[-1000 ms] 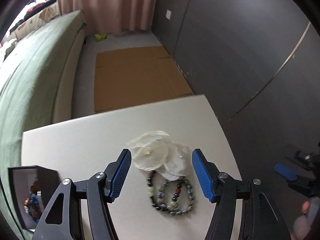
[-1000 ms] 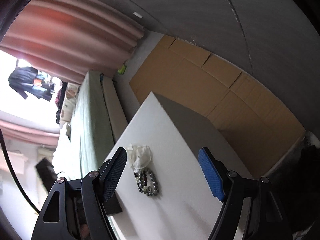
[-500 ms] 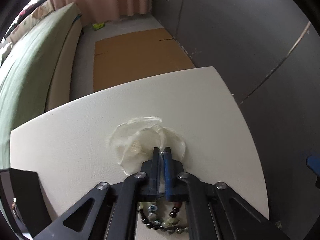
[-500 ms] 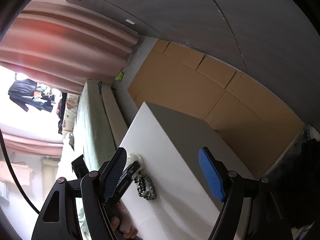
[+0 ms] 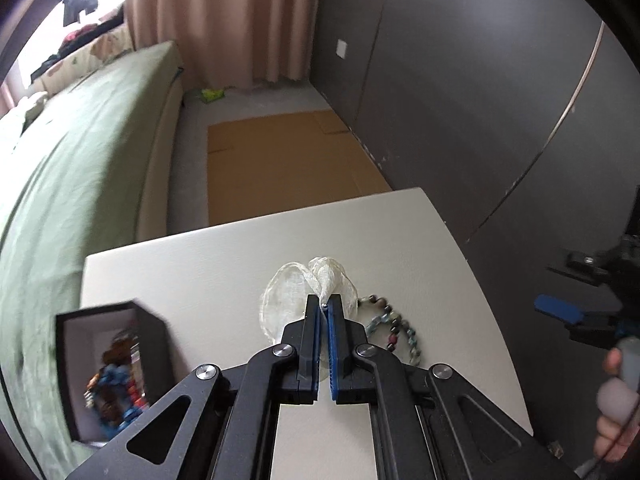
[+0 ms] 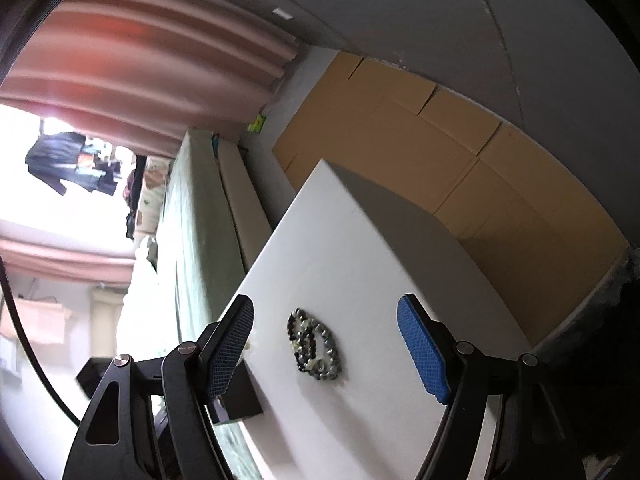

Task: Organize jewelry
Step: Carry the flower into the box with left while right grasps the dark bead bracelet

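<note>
My left gripper (image 5: 324, 307) is shut on a sheer white organza pouch (image 5: 288, 292) and holds it lifted above the white table (image 5: 184, 268). Beaded bracelets (image 5: 394, 330) lie on the table just right of the pouch; they also show in the right wrist view (image 6: 314, 344). A black jewelry box (image 5: 116, 364) with colourful beads inside stands at the table's left edge. My right gripper (image 6: 326, 350) is open and empty, hovering off the table's right side, with the bracelets between its fingers in view. It shows in the left wrist view (image 5: 560, 310) at far right.
A green bed (image 5: 68, 168) runs along the left. Flat cardboard (image 5: 288, 164) lies on the floor beyond the table. A dark wall (image 5: 460, 80) stands to the right. Pink curtains (image 5: 224, 16) hang at the back.
My left gripper closed on the pouch, then lifted it up and left, off the bracelets. The right gripper stayed open and shifted slightly toward the bracelets.
</note>
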Motion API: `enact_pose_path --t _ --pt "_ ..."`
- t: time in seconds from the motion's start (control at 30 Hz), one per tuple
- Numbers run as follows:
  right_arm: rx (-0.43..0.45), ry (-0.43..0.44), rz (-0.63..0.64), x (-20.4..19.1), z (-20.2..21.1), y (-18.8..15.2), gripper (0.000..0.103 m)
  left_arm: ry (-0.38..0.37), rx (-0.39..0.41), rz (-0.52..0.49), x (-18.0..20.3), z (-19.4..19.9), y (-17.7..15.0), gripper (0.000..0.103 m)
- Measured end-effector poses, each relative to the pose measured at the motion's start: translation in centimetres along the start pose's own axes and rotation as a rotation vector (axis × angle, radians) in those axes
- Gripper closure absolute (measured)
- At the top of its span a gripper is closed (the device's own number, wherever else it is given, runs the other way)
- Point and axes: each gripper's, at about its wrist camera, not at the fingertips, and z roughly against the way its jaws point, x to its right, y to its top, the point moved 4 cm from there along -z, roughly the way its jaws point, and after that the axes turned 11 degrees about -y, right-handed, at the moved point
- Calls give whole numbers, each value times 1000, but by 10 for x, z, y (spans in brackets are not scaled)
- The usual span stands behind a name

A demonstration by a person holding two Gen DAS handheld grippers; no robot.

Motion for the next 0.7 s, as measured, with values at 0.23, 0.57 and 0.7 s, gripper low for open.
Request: enact_pose_path --t 0.23,0.57,0.7 --pt "-12 -29 78 -23 -15 -10 28 -6 52 52 -29 30 -21 100" --pt "-59 -63 170 -46 -52 -34 42 -55 152 170 -70 66 -23 100" --pt "-92 -65 226 -62 -72 -49 48 -69 187 194 -82 83 -25 100"
